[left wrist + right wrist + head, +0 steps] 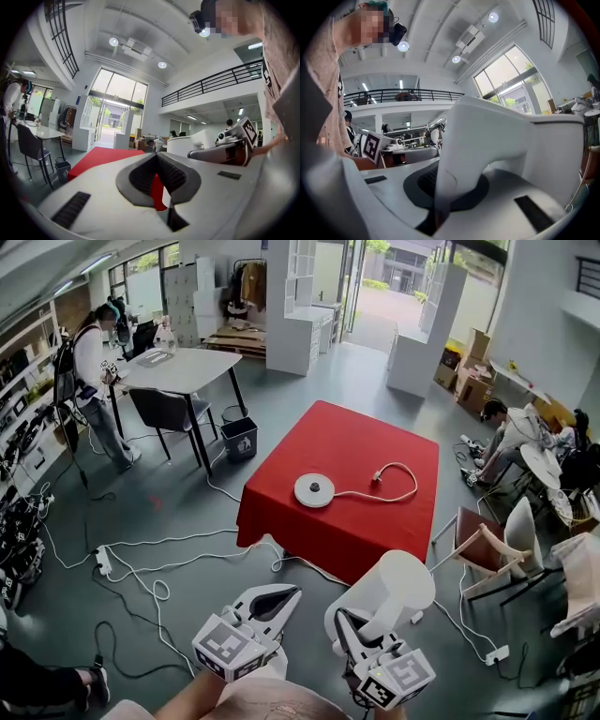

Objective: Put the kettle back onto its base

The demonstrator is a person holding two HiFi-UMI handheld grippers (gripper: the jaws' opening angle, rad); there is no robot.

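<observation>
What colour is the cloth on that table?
The cloth is plain red, seen best in the head view.

no readable words, brands or numbers, only black-and-white square patterns on the marker cubes (228, 648)

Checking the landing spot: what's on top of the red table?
Only the round white base and its looped cord lie on the red table. The cloth hides the tabletop.

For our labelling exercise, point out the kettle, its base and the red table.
kettle (398, 589): head view, white body.
base (314, 489): head view, centre of disc.
red table (375, 437): head view, bare cloth.
</observation>
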